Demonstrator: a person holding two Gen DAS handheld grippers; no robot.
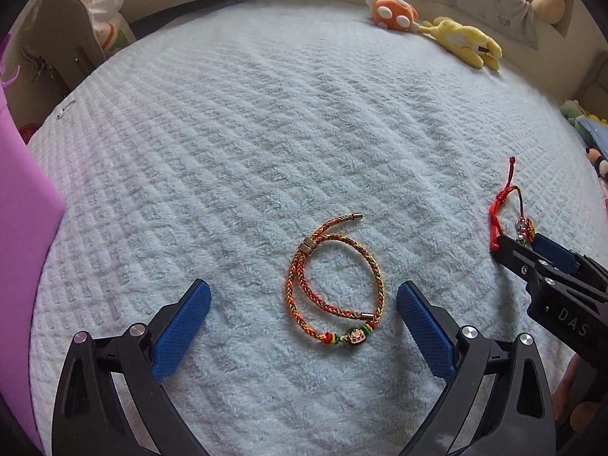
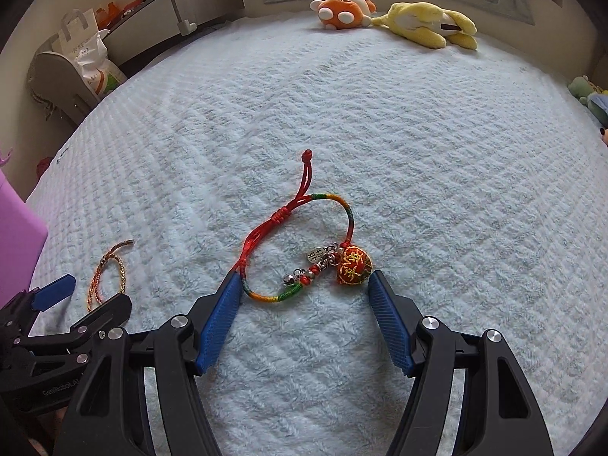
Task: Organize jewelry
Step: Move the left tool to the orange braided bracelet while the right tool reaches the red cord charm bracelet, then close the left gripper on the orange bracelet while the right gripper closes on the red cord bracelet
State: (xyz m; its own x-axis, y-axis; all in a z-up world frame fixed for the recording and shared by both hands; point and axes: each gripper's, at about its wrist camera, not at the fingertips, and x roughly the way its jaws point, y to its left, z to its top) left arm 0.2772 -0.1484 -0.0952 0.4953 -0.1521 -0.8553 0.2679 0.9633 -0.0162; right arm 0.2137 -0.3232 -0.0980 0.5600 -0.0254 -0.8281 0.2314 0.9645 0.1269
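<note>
Two bracelets on the bed, a gripper over each — nothing held.

The left gripper (image 1: 304, 304) has its jaws spread wide around the braided bracelet (image 1: 332, 285), which lies coiled on the pale blue blanket (image 1: 266, 133) clear of both pads. The right gripper (image 2: 304, 288) is likewise open — the red cord bracelet (image 2: 304, 243) with its embroidered ball charm (image 2: 355, 266) lies flat between its blue pads (image 2: 391, 326), close to both tips. Two plush toys (image 2: 395, 19) sit at the far edge.
</note>
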